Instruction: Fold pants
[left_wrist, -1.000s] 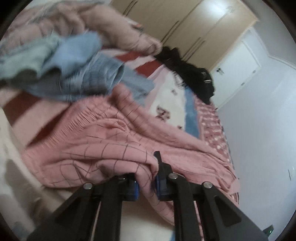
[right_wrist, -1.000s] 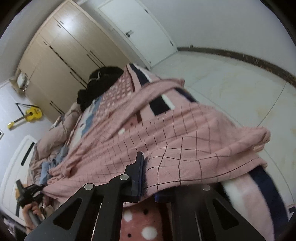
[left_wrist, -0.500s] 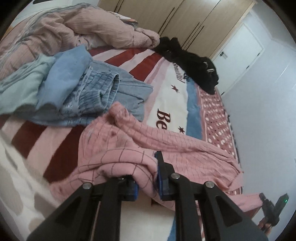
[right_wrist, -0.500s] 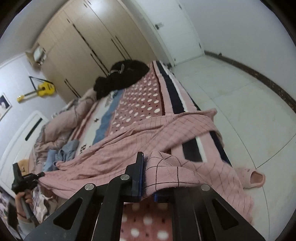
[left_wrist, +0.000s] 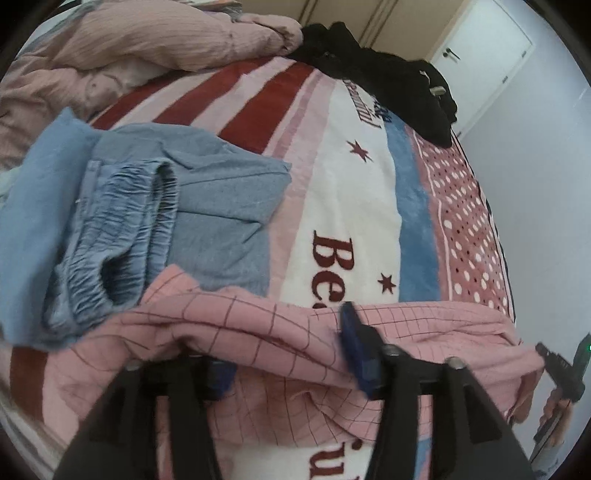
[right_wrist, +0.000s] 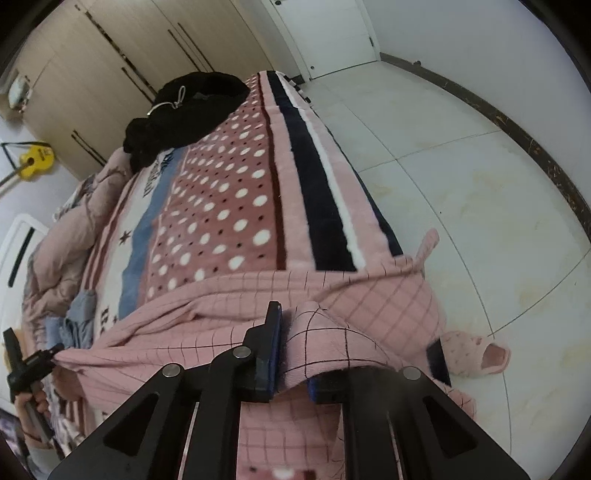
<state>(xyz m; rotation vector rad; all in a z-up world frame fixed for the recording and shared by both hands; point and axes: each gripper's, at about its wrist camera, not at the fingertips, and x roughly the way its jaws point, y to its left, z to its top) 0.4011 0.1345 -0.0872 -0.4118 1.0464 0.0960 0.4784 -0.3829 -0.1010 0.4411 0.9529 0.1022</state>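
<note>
"Be" on blanket

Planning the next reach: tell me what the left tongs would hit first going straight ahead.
Probably the pink checked pants, lying between the opening left tongs; past them, the patterned blanket, though depth is unclear.

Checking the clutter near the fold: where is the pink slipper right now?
In the right wrist view the pink slipper lies on the white floor tiles at lower right, beside the bed's edge, just past the hanging end of the pink checked pants.
</note>
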